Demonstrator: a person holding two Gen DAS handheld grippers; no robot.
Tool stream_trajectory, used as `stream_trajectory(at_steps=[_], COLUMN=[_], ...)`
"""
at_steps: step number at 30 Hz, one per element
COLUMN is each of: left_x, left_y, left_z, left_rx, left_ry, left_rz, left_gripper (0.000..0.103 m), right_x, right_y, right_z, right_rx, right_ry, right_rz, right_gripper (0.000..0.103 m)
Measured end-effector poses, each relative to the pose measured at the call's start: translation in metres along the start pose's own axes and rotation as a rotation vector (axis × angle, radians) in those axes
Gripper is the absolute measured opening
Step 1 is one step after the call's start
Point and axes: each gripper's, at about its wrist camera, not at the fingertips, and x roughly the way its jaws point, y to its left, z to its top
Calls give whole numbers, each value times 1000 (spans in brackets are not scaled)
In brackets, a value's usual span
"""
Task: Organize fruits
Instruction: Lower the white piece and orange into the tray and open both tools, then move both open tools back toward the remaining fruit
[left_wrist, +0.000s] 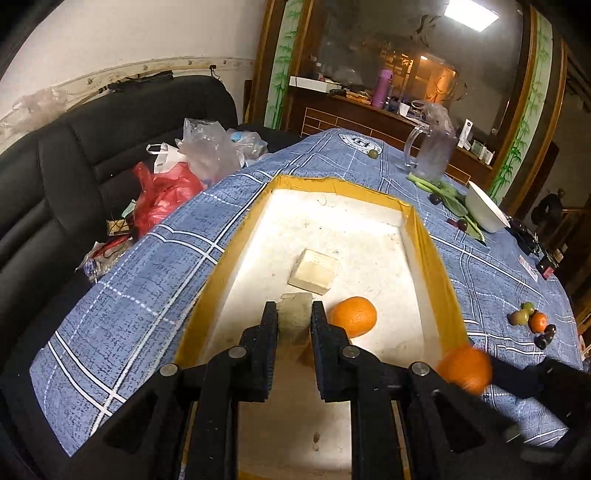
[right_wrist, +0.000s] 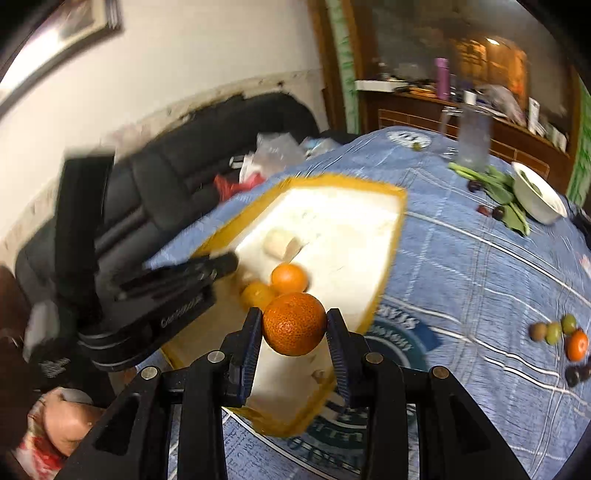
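A white foam box (left_wrist: 436, 266) with a yellow taped rim lies on the blue checked tablecloth. Inside it are an orange (left_wrist: 352, 316) (right_wrist: 290, 277), a second orange (right_wrist: 256, 293) and a pale foam block (left_wrist: 314, 271) (right_wrist: 277, 242). My left gripper (left_wrist: 294, 310) (right_wrist: 225, 265) hangs over the near end of the box, shut, with nothing gripped; a small foam piece (left_wrist: 295, 319) shows through the slit between its fingers. My right gripper (right_wrist: 293, 317) is shut on another orange (right_wrist: 293, 325) (left_wrist: 465, 369) above the box's near right rim (right_wrist: 384, 291).
A small pile of loose fruit (left_wrist: 532, 321) (right_wrist: 561, 336) lies on the cloth at the right. Farther back stand a white bowl (left_wrist: 484, 206) (right_wrist: 535, 195), green leaves and a glass jug (left_wrist: 432, 151). A black sofa (left_wrist: 74, 166) with plastic bags (left_wrist: 166, 188) is at the left.
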Motion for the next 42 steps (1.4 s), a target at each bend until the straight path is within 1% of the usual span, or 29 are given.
stream_trajectory(at_steps=[1, 2, 3, 4, 5, 6, 7, 9, 13, 17, 20, 22, 24, 25, 27, 29, 31, 32, 38, 42], left_x=[3, 7, 7, 7, 7, 7, 7, 6, -2, -17, -23, -24, -23, -23, -23, -26, -34, -37, -67, -89], left_y=[1, 1, 3, 4, 5, 3, 1, -4, -20, -42, -62, -73, -84, -91, -105, -120, -136, -143, -172, -175], left_z=[0, 0, -2, -3, -3, -3, -3, -3, -2, 1, 3, 2, 0, -1, -4, -7, -11, -13, -24, -27], left_rx=[-9, -15, -27, -38, -55, -62, -68, -67, -46, -22, -14, -29, -43, -47, -40, -10, 30, 46, 131, 155], left_ry=[6, 10, 12, 9, 4, 5, 9, 7, -5, -18, 9, 52, 99, 123, 152, 160, 160, 161, 160, 144], left_rz=[-17, -29, -41, -52, -70, -80, -89, -97, -91, -120, -194, -270, -338, -372, -406, -414, -417, -422, -478, -503], left_gripper=[22, 36, 52, 57, 59, 60, 60, 61, 66, 79, 82, 82, 82, 82, 82, 82, 82, 82, 82, 82], right_x=[6, 10, 13, 14, 14, 10, 5, -9, -33, -58, -80, -103, -131, -144, -173, -193, -214, -221, -238, -252], right_y=[6, 9, 12, 14, 11, 9, 6, -1, -21, -51, -79, -111, -156, -180, -227, -248, -257, -258, -249, -237], right_z=[-4, -6, -9, -11, -11, -12, -13, -14, -18, -32, -44, -58, -78, -90, -124, -144, -162, -167, -173, -177], right_rx=[-27, -49, -65, -69, -65, -56, -49, -34, 51, 152, 234, 334, 508, 610, 829, 915, 955, 965, 965, 947], right_ry=[10, 16, 20, 23, 23, 17, 5, -29, -69, -101, -127, -167, -230, -265, -342, -379, -414, -426, -436, -450], right_rz=[-23, -46, -68, -80, -80, -74, -75, -98, -107, -134, -145, -147, -105, -80, -49, -74, -128, -138, -145, -152], right_gripper=[40, 40, 40, 40, 40, 42, 51, 59, 59, 59, 59, 59, 60, 63, 64, 64, 64, 64, 64, 64])
